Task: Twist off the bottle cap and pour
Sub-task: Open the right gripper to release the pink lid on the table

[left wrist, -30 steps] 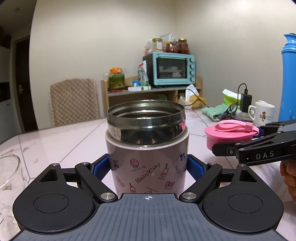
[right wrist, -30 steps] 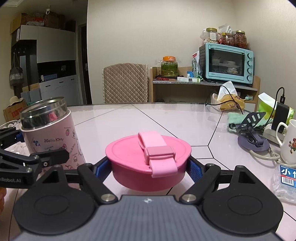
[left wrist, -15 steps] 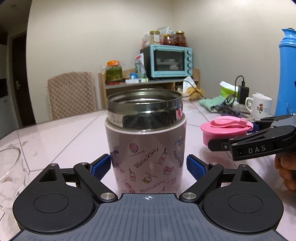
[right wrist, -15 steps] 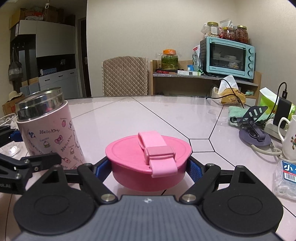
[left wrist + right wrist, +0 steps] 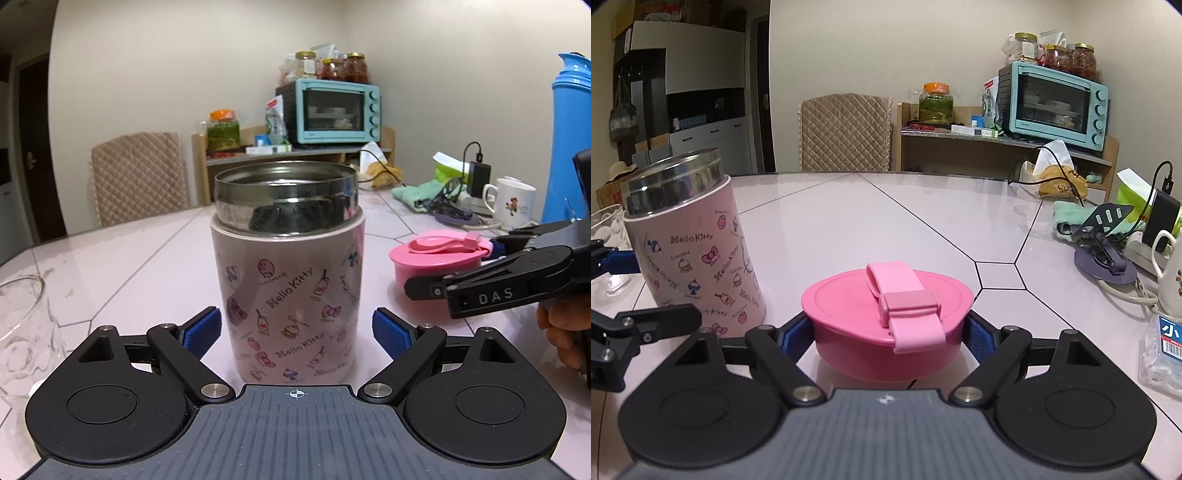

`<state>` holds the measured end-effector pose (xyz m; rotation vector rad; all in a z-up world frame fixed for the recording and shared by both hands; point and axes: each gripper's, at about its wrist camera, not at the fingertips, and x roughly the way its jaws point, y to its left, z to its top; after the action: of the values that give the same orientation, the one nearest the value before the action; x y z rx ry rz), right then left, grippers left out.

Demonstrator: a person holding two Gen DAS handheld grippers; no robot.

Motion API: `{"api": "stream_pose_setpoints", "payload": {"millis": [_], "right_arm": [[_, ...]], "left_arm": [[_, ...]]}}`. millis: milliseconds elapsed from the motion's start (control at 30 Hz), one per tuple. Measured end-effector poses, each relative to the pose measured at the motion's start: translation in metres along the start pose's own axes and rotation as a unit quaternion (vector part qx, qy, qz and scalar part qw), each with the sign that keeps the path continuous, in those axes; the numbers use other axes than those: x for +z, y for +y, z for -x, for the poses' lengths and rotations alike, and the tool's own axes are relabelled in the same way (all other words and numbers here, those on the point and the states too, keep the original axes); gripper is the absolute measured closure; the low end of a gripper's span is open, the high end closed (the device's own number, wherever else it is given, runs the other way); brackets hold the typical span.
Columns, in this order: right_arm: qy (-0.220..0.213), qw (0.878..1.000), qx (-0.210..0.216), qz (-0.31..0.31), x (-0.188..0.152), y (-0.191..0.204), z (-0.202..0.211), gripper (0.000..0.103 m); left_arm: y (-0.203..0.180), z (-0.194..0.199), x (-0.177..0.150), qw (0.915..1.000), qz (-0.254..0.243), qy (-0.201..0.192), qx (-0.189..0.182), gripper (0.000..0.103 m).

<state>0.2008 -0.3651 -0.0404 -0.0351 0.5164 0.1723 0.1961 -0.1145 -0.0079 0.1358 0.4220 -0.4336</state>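
Observation:
A pink Hello Kitty steel jar [image 5: 288, 280] stands upright and uncapped on the pale table [image 5: 886, 221]. My left gripper [image 5: 297, 332] is open around its lower body. Each blue pad [image 5: 203, 332] stands a small gap off the jar's side. My right gripper [image 5: 886, 332] is shut on the jar's pink cap [image 5: 886, 306], which has a strap across its top. It holds the cap low over the table, to the right of the jar [image 5: 690, 243]. In the left wrist view the cap [image 5: 436, 254] shows beyond the right gripper's black finger, with part of a hand behind it.
A clear glass [image 5: 22, 332] stands left of the jar. On the right side are a tall blue flask [image 5: 569, 147], a white mug [image 5: 513, 199], a phone stand [image 5: 1104, 236], cables, a green cloth and a plastic packet [image 5: 1163, 350]. A chair and an oven shelf stand beyond the table.
My left gripper's pads have come off the jar's sides and now stand apart from it. The right gripper, still holding the cap, has sunk lower beside the jar.

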Motion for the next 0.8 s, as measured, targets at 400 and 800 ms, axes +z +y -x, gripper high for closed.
{"api": "stream_pose_setpoints", "payload": {"millis": [400,800], "right_arm": [[0.023,1.0,0.003,0.01,-0.0043,0.004,-0.0017,0.018],[0.042,0.999,0.001,0.016,-0.0074,0.0064,-0.0035,0.017]], "left_arm": [[-0.0031,0.0035,-0.0034,0.9999,-0.001,0.01,-0.003,0.01],[-0.0046,0.0036,-0.0047,0.9998,-0.004,0.017,-0.003,0.01]]}}
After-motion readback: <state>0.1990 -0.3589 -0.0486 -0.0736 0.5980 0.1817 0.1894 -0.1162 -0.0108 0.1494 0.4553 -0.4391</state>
